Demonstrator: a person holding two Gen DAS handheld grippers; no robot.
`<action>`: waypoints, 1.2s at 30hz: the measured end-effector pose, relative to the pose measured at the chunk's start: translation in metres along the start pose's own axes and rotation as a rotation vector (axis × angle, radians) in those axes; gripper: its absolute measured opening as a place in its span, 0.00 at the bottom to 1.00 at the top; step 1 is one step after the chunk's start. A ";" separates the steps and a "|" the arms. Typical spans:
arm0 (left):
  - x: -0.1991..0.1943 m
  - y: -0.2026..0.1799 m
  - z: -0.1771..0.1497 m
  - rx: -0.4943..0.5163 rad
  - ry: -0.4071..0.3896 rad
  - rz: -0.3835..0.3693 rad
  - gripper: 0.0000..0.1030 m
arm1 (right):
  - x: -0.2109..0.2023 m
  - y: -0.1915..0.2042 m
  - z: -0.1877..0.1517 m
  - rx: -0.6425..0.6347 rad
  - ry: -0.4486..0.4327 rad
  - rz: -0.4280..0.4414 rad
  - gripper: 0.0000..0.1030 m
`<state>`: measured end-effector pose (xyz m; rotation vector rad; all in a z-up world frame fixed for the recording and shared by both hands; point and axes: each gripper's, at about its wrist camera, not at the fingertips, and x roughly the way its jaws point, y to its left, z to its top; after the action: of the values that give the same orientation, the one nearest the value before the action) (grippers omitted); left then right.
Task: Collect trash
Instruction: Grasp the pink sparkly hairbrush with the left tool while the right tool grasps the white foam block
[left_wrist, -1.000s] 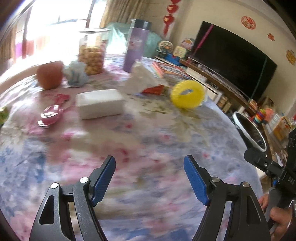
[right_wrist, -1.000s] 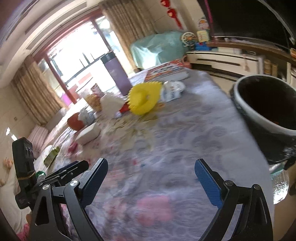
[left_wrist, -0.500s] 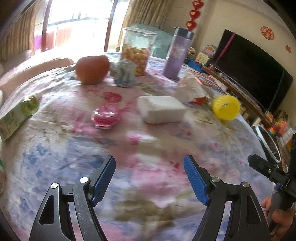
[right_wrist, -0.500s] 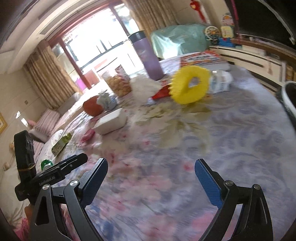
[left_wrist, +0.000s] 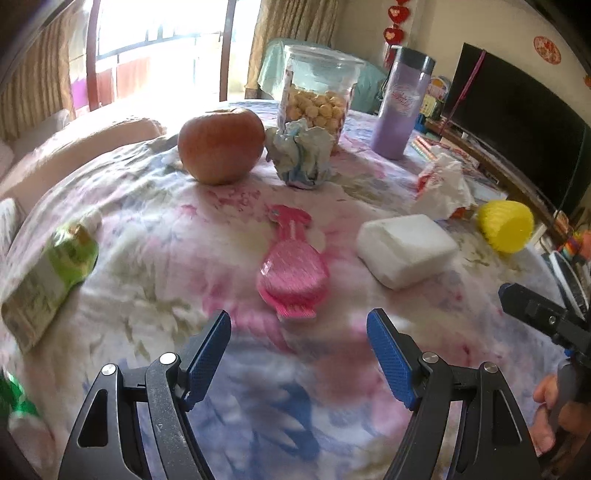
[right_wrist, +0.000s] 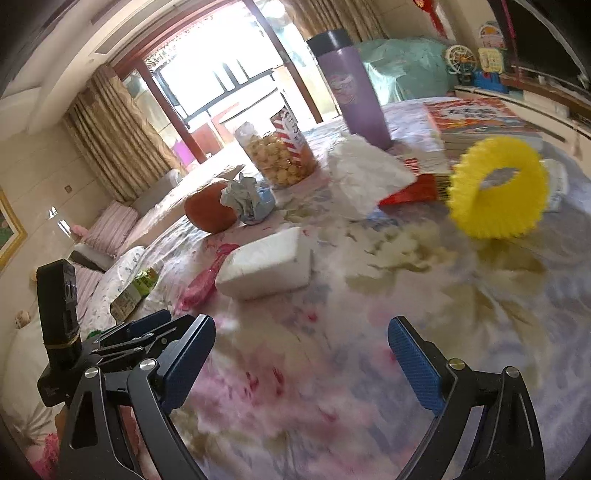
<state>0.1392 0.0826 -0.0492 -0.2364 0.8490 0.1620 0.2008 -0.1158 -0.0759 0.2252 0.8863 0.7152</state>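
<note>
My left gripper (left_wrist: 299, 352) is open over the floral tablecloth (left_wrist: 166, 258), nothing between its blue pads. Just beyond it lies a pink plastic brush (left_wrist: 291, 273). A crumpled blue-white paper ball (left_wrist: 301, 157) sits farther back beside an orange fruit (left_wrist: 221, 146). A crumpled white tissue (left_wrist: 443, 184) lies at the right, and a green carton (left_wrist: 51, 273) lies on its side at the left. My right gripper (right_wrist: 301, 356) is also open and empty above the cloth. Ahead of it I see the white tissue (right_wrist: 364, 177), the paper ball (right_wrist: 247, 199) and a white block (right_wrist: 269, 264).
A jar of snacks (left_wrist: 317, 99), a purple tumbler (left_wrist: 400, 107), a white block (left_wrist: 406, 249) and a yellow ring toy (right_wrist: 498, 188) stand on the table. Books (right_wrist: 476, 123) lie at the far right. The left gripper's body (right_wrist: 110, 343) shows at the left of the right wrist view.
Both grippers have swept leftward across the table, still open. The black bin has left the right wrist view; the pink brush, fruit and green carton have come into the left wrist view.
</note>
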 end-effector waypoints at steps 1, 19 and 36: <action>0.004 0.001 0.003 0.004 0.002 0.002 0.73 | 0.004 0.000 0.002 0.003 0.002 0.005 0.91; 0.043 -0.014 0.020 0.123 -0.004 0.007 0.43 | 0.050 -0.001 0.024 0.018 0.059 0.072 0.32; 0.012 -0.085 -0.005 0.173 -0.027 -0.162 0.43 | -0.064 -0.059 -0.011 0.107 -0.036 0.012 0.24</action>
<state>0.1634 0.0001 -0.0490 -0.1395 0.8087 -0.0594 0.1933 -0.2026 -0.0703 0.3373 0.8907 0.6735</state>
